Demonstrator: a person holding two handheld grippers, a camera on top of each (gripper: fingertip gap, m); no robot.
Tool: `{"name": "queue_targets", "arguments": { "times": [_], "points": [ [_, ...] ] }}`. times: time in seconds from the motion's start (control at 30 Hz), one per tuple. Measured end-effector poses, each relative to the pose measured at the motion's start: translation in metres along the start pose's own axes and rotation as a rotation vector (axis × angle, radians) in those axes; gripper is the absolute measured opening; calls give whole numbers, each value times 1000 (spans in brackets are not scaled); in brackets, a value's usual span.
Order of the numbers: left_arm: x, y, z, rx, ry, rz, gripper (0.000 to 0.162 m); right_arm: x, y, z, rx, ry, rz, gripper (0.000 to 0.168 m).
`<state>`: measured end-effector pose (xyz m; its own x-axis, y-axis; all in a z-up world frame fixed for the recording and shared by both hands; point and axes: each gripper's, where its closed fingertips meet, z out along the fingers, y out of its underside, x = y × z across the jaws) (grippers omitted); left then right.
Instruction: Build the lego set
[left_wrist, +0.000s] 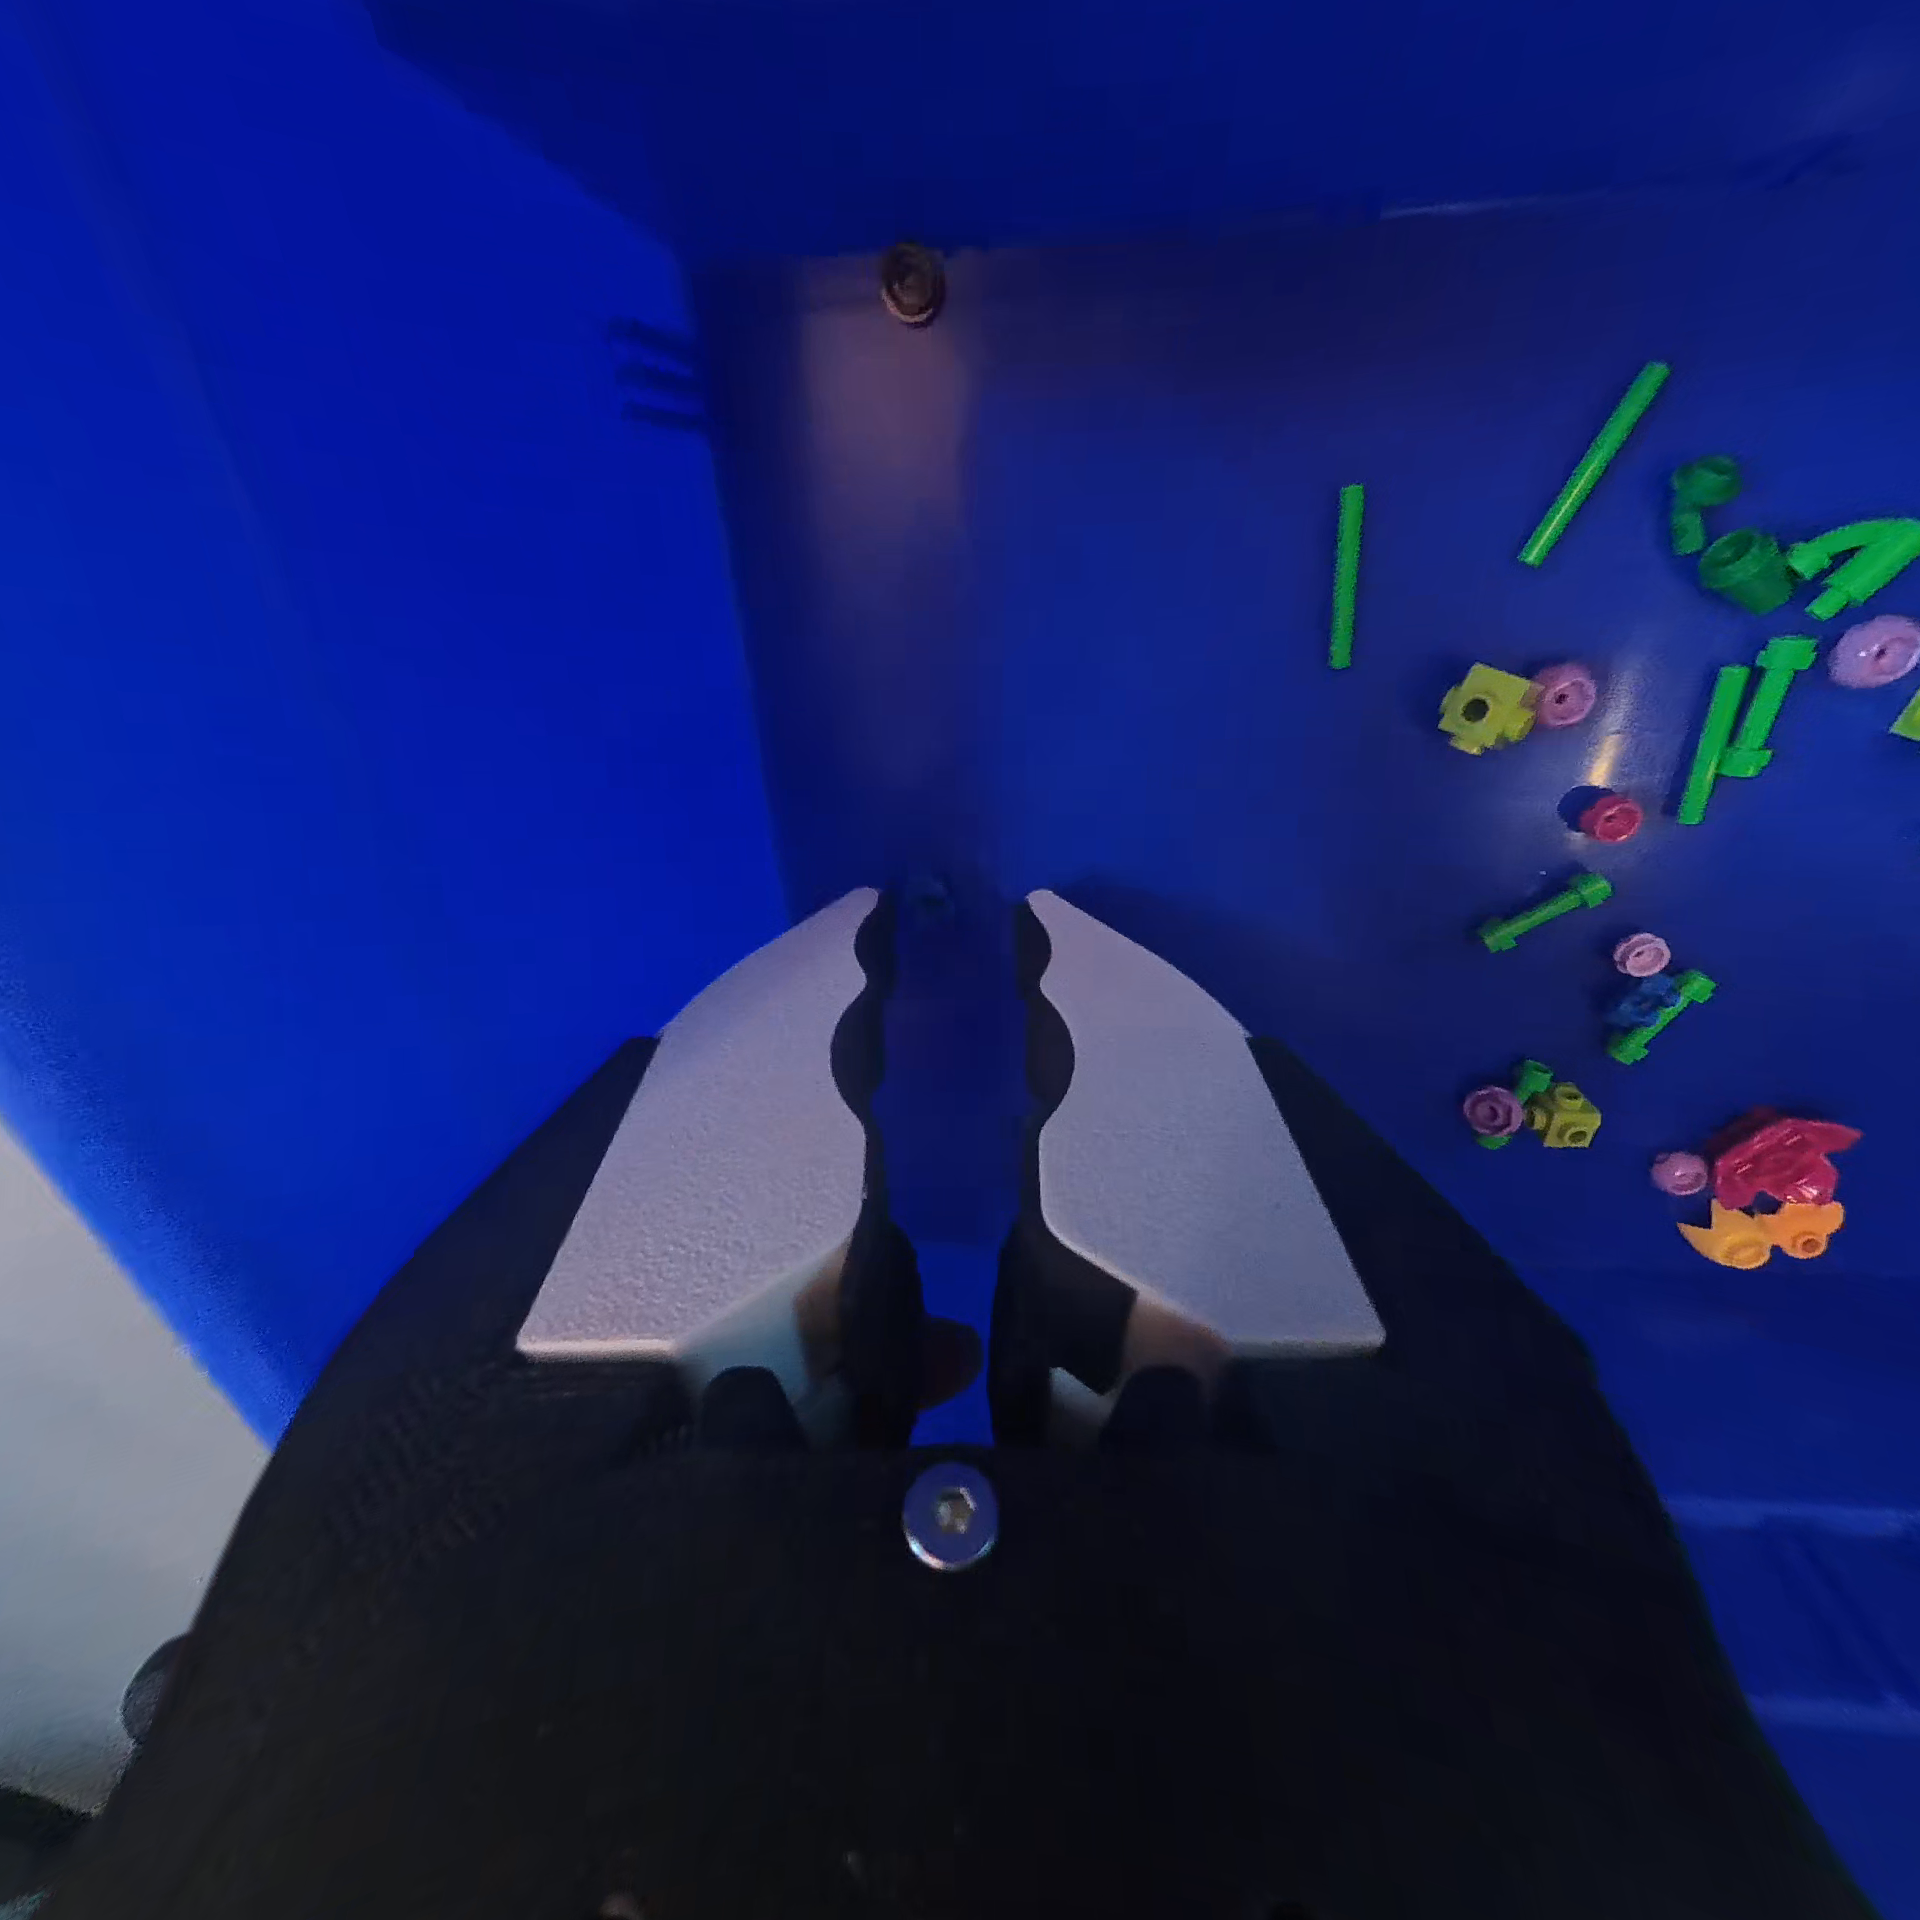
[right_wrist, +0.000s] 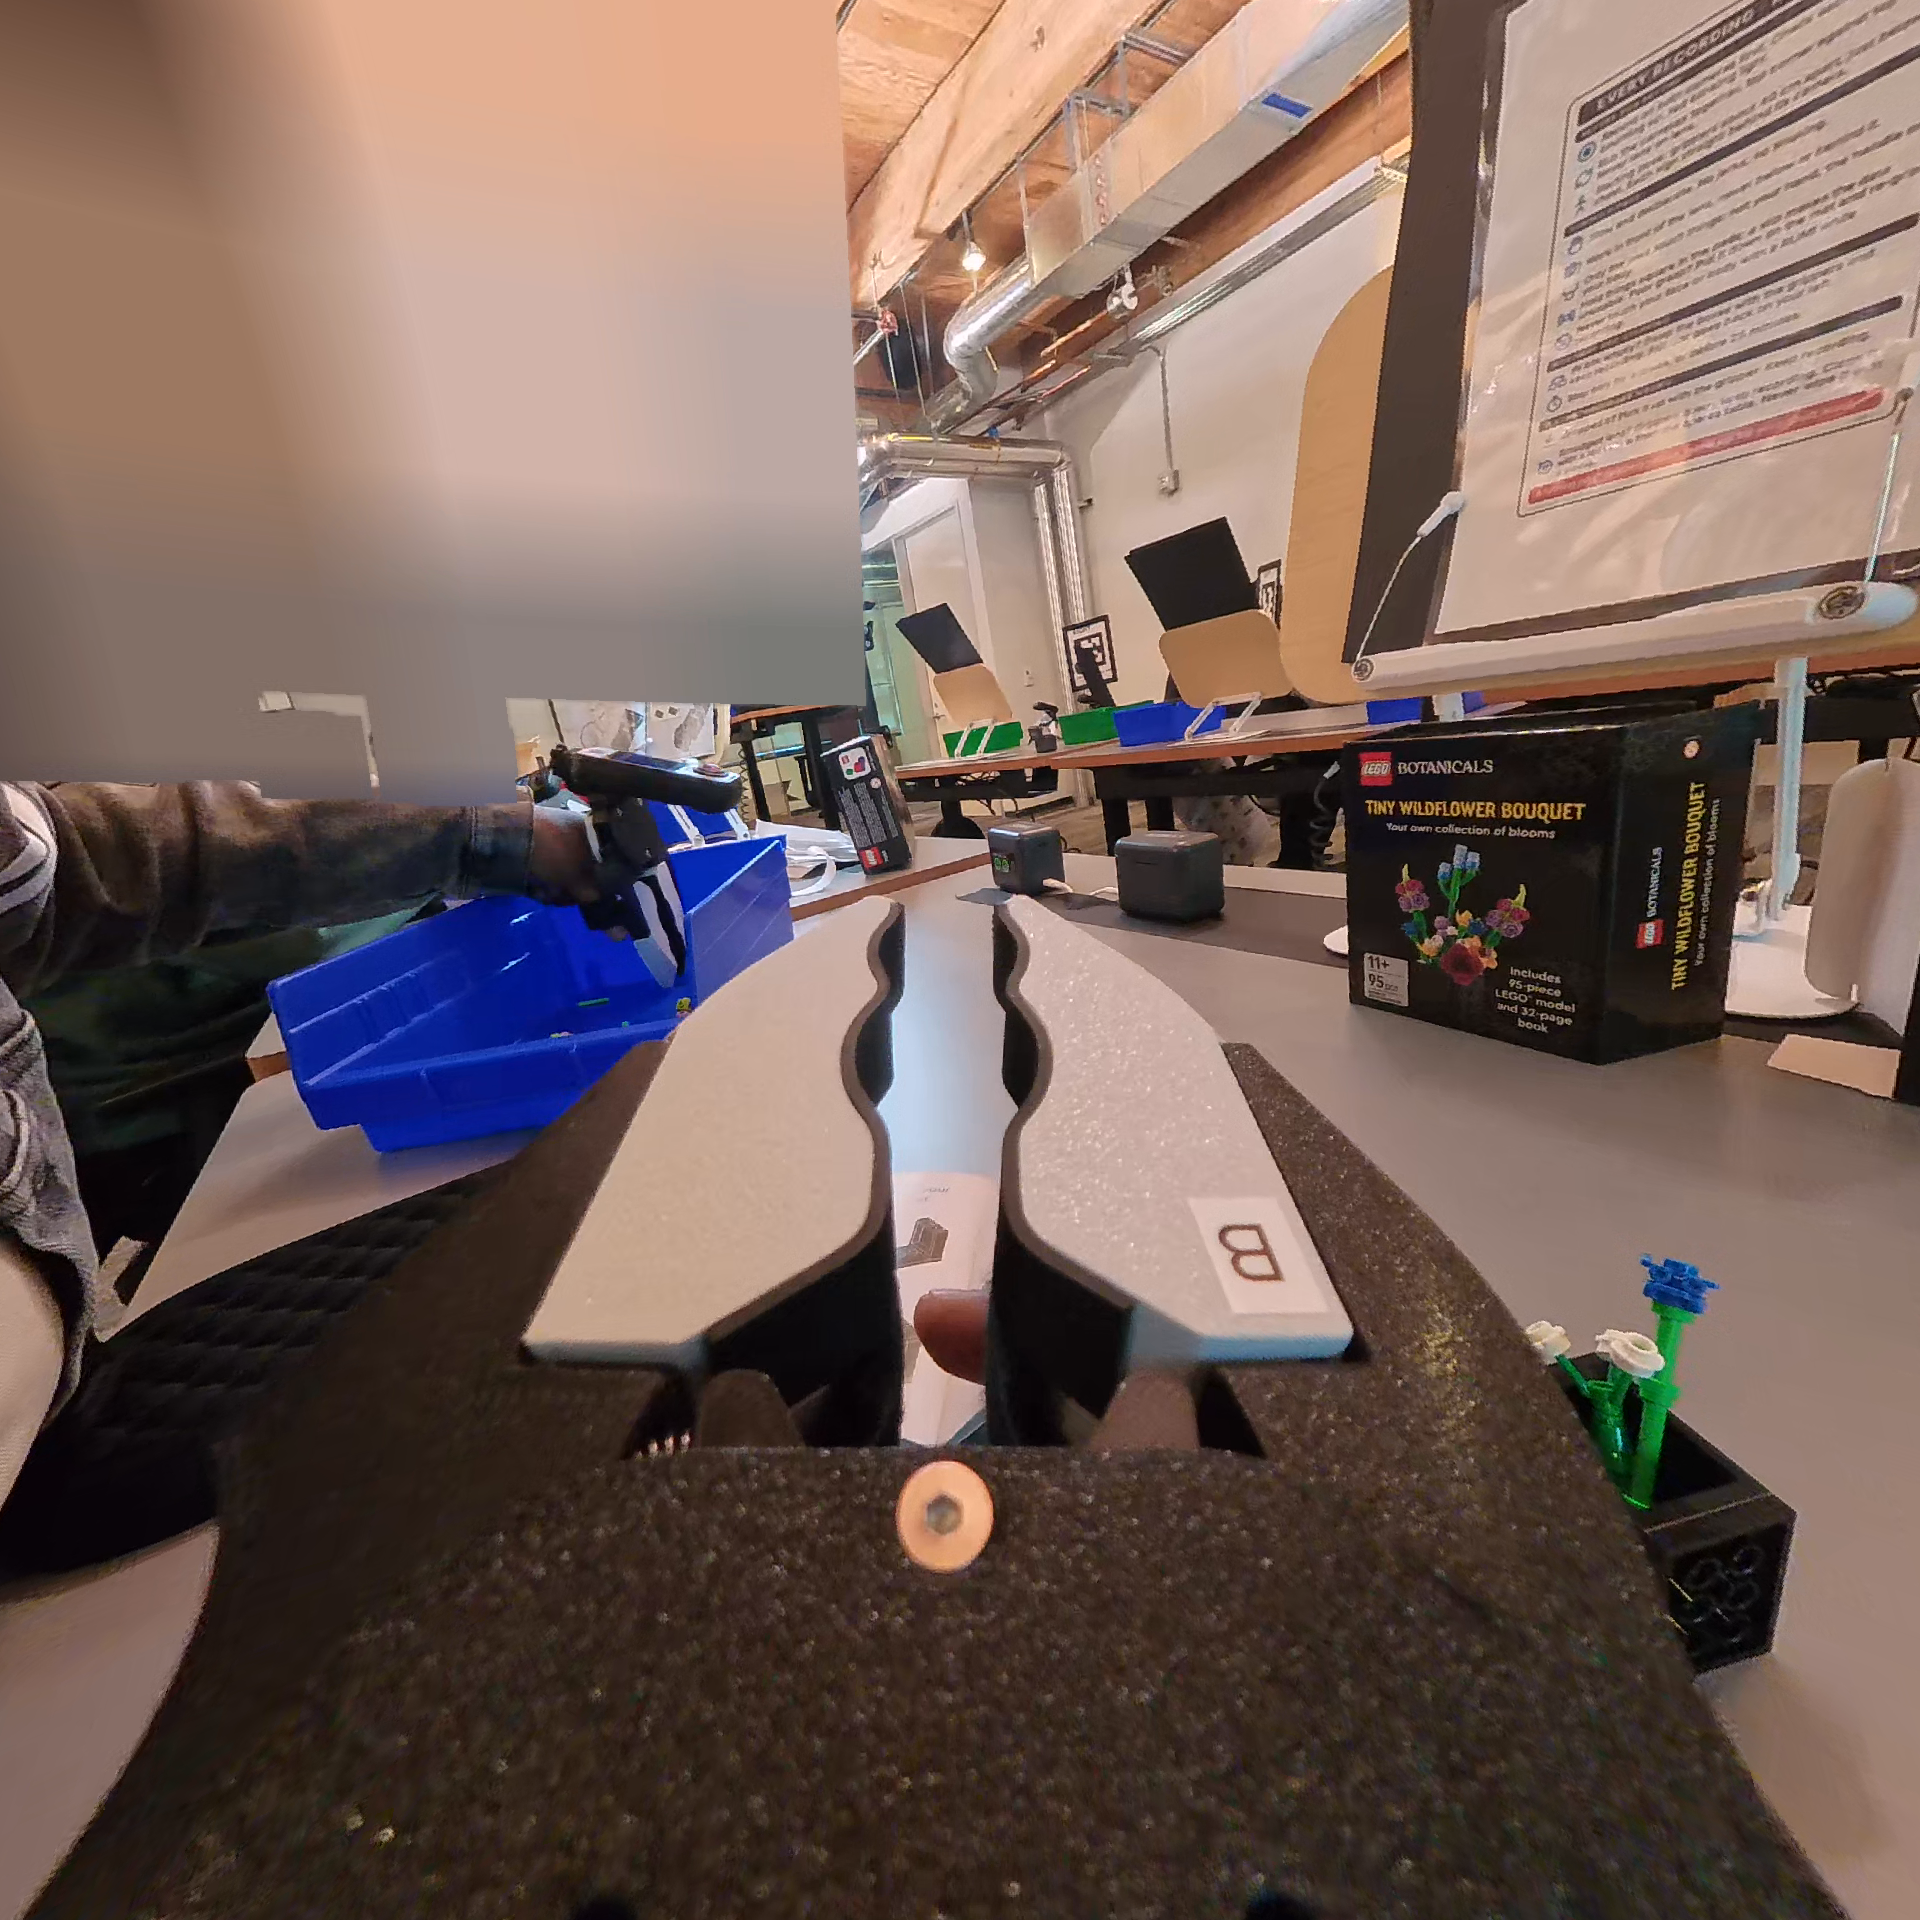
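Observation:
My left gripper (left_wrist: 943, 904) is inside the blue bin (left_wrist: 364, 675), pointing down at its floor near the left wall. Its jaws stand a little apart, and a small dark blue piece (left_wrist: 930, 896) lies at the fingertips; I cannot tell whether they touch it. Loose Lego pieces lie to its right: green stems (left_wrist: 1347, 577), lime bricks (left_wrist: 1484, 709), pink studs (left_wrist: 1564, 694), and a magenta and an orange flower piece (left_wrist: 1779, 1155). My right gripper (right_wrist: 948, 914) hovers over the grey table (right_wrist: 1455, 1195), slightly open and empty. A black holder (right_wrist: 1714, 1538) at its lower right carries white and blue Lego flowers (right_wrist: 1673, 1283).
A brown round piece (left_wrist: 911, 283) lies by the bin's far wall. In the right wrist view, the blue bin (right_wrist: 499, 1039) sits at the table's left with the left gripper (right_wrist: 649, 925) in it. The black Lego box (right_wrist: 1538, 894) and a stand holding a printed sheet (right_wrist: 1683, 312) are at the right. A booklet (right_wrist: 940, 1226) lies under the right gripper. The tips of one gripper are about 55 cm away from the tips of the other. Between my left fingertips and the orange flower piece (left_wrist: 1779, 1155) there is roughly 15 cm.

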<state>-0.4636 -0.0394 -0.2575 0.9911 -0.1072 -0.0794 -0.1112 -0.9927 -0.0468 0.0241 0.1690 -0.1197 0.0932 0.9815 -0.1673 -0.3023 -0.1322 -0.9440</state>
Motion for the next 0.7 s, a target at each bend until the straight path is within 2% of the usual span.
{"name": "queue_targets", "arguments": {
  "times": [0.13, 0.27, 0.4, 0.5, 0.57, 0.63, 0.7],
  "points": [
    [6, 0, 2, -5, 70, -45, 12, 0, -1, 0, 4, 2, 1, 16],
    [13, -3, 0, 19, 62, 44, 12, 1, -1, -1, 9, 4, 6, 17],
    [33, -21, -33, 182, 30, 153, 12, -1, -2, -1, 19, -3, -7, 17],
    [83, -48, -84, 385, 47, 283, 11, -6, -3, -1, 26, -26, -28, 17],
    [133, -67, -116, 467, 57, 394, 11, -7, -5, -2, 38, -30, -37, 17],
    [190, -86, -135, 502, 61, 510, 11, -8, -9, -3, 56, -25, -45, 16],
    [249, -102, -137, 484, 82, 637, 11, -7, -16, -8, 82, -4, -58, 15]
  ]
}}
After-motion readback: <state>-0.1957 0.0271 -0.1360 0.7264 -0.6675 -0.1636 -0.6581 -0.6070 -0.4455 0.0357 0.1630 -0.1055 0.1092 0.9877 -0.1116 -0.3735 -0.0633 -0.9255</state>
